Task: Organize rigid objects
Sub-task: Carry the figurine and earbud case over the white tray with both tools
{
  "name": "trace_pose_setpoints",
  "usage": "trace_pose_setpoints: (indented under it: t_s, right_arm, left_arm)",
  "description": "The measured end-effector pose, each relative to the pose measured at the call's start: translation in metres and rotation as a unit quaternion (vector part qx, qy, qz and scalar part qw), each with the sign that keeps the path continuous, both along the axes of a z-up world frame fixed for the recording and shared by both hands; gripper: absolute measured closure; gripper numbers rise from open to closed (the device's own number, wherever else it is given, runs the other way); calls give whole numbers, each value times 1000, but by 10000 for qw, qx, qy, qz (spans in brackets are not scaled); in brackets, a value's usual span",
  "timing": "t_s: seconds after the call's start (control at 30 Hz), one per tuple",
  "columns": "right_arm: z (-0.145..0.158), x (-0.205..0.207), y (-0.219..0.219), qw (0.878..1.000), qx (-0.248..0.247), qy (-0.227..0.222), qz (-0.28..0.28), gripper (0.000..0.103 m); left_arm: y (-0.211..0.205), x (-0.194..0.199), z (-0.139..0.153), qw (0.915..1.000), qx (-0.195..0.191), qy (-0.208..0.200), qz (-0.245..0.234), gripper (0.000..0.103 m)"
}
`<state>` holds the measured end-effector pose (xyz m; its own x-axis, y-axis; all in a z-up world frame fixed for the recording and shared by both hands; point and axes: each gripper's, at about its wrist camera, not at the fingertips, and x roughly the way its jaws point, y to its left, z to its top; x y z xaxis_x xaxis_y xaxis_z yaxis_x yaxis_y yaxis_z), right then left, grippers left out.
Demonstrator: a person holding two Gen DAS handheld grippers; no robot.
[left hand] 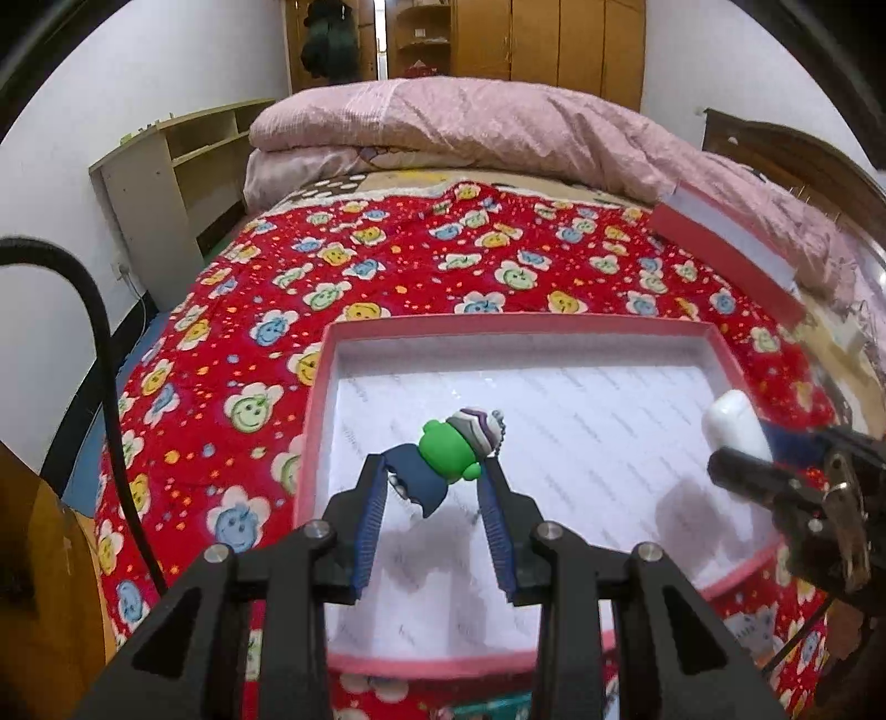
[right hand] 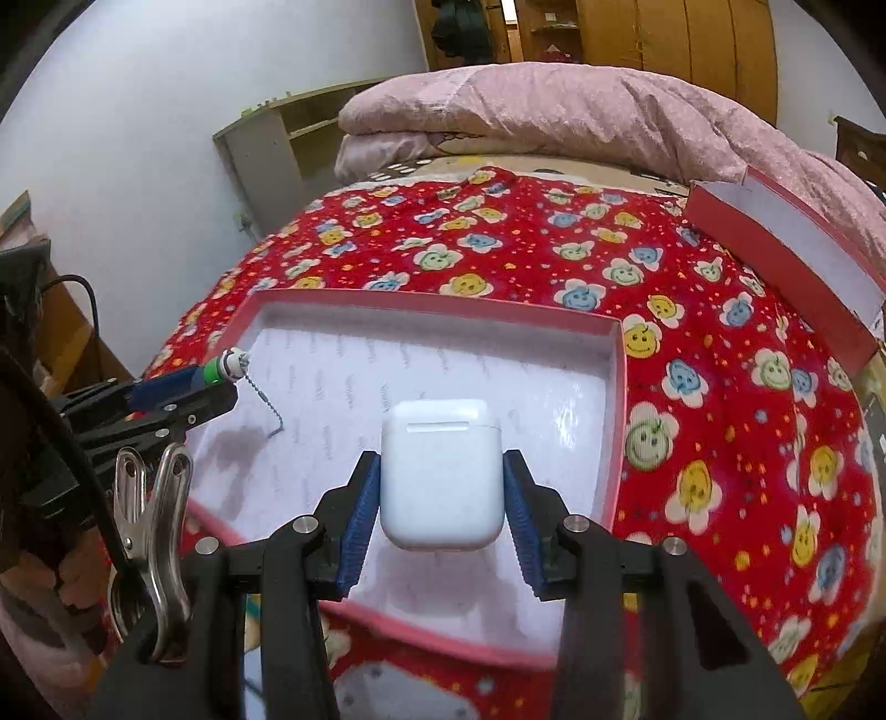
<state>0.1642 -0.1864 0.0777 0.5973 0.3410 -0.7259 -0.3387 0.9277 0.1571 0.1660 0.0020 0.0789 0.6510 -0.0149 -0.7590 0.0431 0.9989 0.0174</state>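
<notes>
Two light, rigid items are clamped over the pink box: figurine by left gripper, slippery earbud case sidewise by right gripper.

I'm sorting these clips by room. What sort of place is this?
Most likely a bedroom in a home: the work happens on a bed with a red smiley-flower blanket, a folded pink quilt lies at its far end, and wooden wardrobes stand behind.
</notes>
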Motion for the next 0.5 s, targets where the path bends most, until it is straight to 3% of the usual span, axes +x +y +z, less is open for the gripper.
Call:
trace_pose_setpoints:
  t_s: [0.5]
  right_arm:
    - [-30, 54, 2, 9997, -237, 37, -69, 59]
  left_arm:
    - [-10, 50, -29, 9993, 292, 203, 116, 67]
